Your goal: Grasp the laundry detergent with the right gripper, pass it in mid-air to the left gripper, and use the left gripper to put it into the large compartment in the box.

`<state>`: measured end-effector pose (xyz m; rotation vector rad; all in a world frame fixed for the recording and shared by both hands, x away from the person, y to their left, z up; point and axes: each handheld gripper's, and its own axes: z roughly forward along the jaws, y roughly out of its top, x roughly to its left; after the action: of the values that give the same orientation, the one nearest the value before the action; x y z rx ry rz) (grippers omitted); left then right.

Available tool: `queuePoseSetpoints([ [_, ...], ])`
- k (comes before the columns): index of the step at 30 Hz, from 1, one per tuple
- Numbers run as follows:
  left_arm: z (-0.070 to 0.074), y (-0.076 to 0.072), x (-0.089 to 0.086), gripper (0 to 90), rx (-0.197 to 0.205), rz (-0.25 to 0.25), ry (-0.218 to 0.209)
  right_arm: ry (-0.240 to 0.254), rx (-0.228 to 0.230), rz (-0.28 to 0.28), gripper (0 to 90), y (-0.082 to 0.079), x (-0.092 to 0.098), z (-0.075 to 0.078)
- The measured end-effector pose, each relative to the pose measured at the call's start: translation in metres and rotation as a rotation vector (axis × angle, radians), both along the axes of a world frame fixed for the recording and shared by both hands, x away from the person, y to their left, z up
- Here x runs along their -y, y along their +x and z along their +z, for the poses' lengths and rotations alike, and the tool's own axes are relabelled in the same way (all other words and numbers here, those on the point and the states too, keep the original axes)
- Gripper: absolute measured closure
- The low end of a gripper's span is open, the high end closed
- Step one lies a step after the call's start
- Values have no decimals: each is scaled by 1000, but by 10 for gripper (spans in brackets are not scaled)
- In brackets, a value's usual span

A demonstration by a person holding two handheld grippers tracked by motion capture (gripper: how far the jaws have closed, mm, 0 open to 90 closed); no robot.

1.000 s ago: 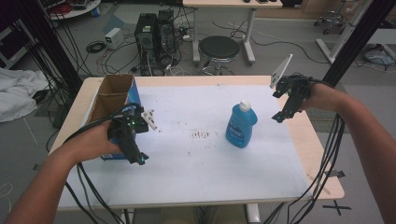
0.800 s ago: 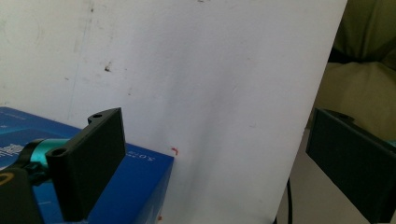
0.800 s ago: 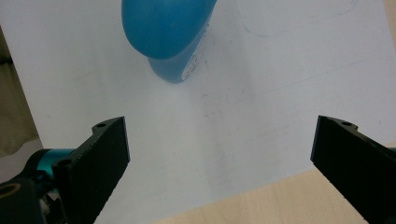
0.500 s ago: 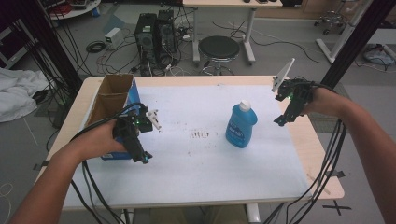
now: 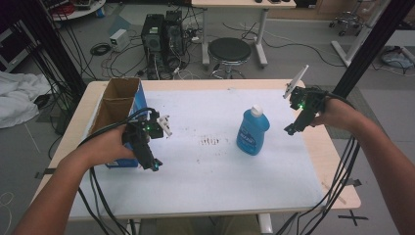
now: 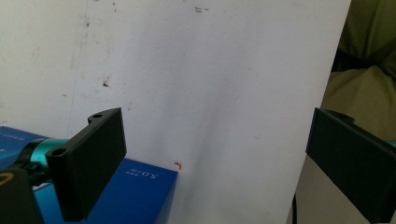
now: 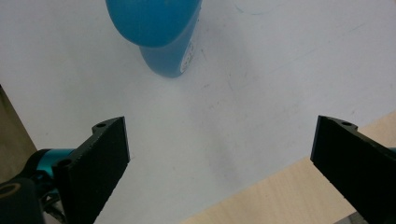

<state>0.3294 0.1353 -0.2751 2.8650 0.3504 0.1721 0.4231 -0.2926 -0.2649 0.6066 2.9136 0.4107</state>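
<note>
A blue bottle (image 5: 252,131) with a white cap stands upright right of the table's middle. My right gripper (image 5: 292,128) hovers to its right, open and holding nothing. In the right gripper view the bottle (image 7: 159,28) stands ahead, beyond the wide-open right gripper (image 7: 219,135). An open cardboard box (image 5: 120,105) with blue sides stands at the table's left. Beside it, my left gripper (image 5: 151,162) points down toward the near edge. The left gripper view has the left gripper (image 6: 217,140) open and holding nothing, over white cover, with the box's blue side (image 6: 140,186) at lower left.
A white cover (image 5: 210,166) with a few dark specks lies over the wooden table (image 5: 337,161). Cables trail from both grippers off the near edge. Beyond the far edge stand a stool (image 5: 229,51) and computer towers (image 5: 164,32).
My right gripper has come down and a little nearer, beside the bottle. The left gripper has shifted only slightly to the right.
</note>
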Motion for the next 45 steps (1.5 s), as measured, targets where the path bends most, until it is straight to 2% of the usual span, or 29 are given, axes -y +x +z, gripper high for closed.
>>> queuePoseSetpoints([
  [5, -1, -1, 0, 49, 1, 3, -1, 19, -19, -32, 35, -5, -2, -10],
  [8, -2, -1, -1, 49, 1, 3, -3, 46, -36, -81, 35, -7, -1, -15],
  [10, -2, -1, -1, 49, 1, 6, -3, 54, -36, -84, 35, -7, 0, -16],
  [14, -4, -1, 0, 49, -3, 3, -5, 130, -55, -142, 35, -10, 3, -20],
  [16, -4, 0, 0, 49, -3, 2, -4, 144, -59, -151, 35, -10, 4, -20],
  [22, -6, 1, 2, 49, -5, -4, 1, 232, -30, -217, 35, -18, 2, -28],
  [23, -7, 1, 2, 49, -5, -4, -2, 232, -30, -217, 35, -18, 2, -28],
  [24, -7, 1, 3, 49, -7, -5, -3, 262, -28, -227, 35, -21, 1, -30],
  [27, -7, 2, 3, 49, -7, -5, -3, 306, -9, -236, 35, -26, -1, -32],
  [30, -7, 2, 3, 49, -7, -6, 0, 326, 18, -247, 35, -30, -1, -35],
  [39, -8, 3, 5, 49, -6, -8, 2, 386, 64, -275, 35, -36, 1, -43],
  [45, -9, 4, 5, 49, -6, -8, 2, 473, 112, -291, 35, -42, 4, -57],
])
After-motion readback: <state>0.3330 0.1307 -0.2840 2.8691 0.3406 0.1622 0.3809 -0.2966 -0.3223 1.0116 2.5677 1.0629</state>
